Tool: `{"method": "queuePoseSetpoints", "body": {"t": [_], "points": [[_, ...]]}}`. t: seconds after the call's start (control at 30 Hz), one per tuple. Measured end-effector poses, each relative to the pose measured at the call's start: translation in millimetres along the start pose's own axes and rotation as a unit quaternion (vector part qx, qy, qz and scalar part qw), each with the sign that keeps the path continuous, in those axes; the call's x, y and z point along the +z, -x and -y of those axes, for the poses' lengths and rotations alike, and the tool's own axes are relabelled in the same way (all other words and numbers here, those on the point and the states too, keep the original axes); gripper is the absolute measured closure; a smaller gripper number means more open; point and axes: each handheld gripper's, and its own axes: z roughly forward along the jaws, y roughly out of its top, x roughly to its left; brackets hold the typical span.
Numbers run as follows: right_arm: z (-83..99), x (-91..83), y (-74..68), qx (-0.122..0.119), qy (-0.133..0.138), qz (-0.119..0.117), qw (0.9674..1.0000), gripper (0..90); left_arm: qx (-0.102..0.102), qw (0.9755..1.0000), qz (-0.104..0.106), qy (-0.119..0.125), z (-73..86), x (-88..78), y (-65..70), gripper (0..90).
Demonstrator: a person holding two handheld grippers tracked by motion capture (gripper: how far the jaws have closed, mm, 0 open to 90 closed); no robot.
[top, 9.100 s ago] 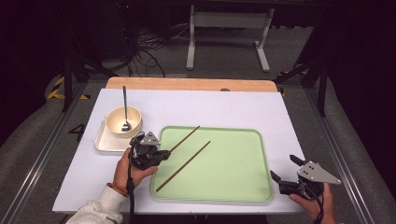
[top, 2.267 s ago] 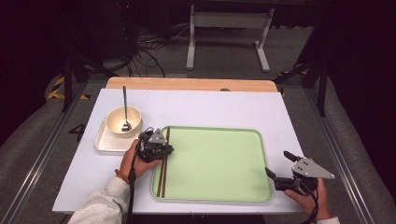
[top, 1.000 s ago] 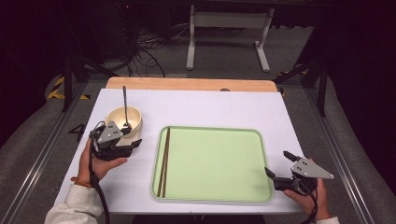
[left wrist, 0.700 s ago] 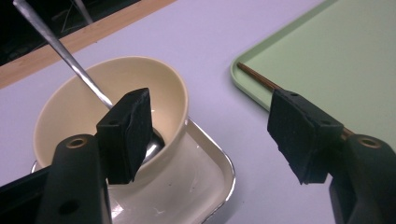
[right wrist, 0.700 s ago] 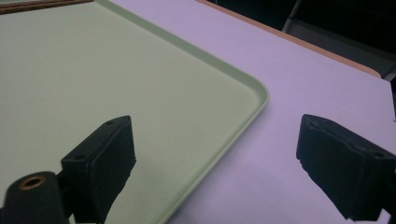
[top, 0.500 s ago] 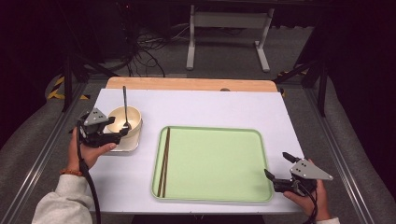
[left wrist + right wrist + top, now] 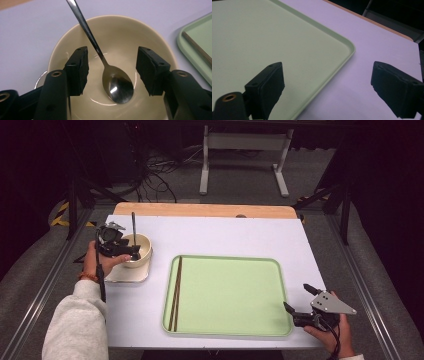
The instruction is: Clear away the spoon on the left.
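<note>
The spoon (image 7: 117, 88) stands in the cream bowl (image 7: 136, 248) near the left edge of the tabletop (image 7: 225, 235). Its scoop lies on the bottom of the bowl, and its handle leans over the far rim, up and away from the person. The bowl sits on a small white plate (image 7: 125, 274).

The left gripper (image 7: 122, 251) is at the near left side of the bowl and looks down into it. Its fingers (image 7: 80, 67) are open and have just been closing a little. In the left gripper view the neck of the spoon lies between them, nearer to the left finger, and neither finger touches it. The long axis of the spoon runs forward from the fingers, so I judge that closing across the neck will catch it. The left hand is clearly the nearer one.

To the right, the green tray (image 7: 280, 270) lies in the middle of the tabletop, with two brown chopsticks (image 7: 176, 292) side by side along its left edge.

The right gripper (image 7: 298, 306) rests at the near right corner of the tray. Its fingers (image 7: 268, 85) are wide open and hold nothing, well apart from the spoon.
</note>
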Motion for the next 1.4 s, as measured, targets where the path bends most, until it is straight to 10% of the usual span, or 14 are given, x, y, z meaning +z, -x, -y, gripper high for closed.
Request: {"method": "queuePoseSetpoints", "body": {"t": [0.37,0.67,0.87,1.4], "points": [[3.5,-6.7,-5.9,-0.020,-0.013,0.014,0.9996,11.4,-0.001,0.9983,-0.029,-0.050,-13.9,26.2,-3.8,53.9],[6.9,-17.0,-4.5,-0.013,-0.012,0.027,0.9995,11.4,0.007,0.9989,-0.020,-0.041,-18.3,26.8,-2.9,85.1],[8.0,-18.7,-4.6,-0.012,-0.012,0.029,0.9994,11.4,0.014,0.9992,-0.011,-0.035,-19.0,24.7,-1.3,86.8],[5.3,-20.6,-2.3,0.000,0.001,0.024,0.9997,11.5,0.031,0.9968,0.025,0.069,-24.5,-30.4,19.9,90.0]]}}
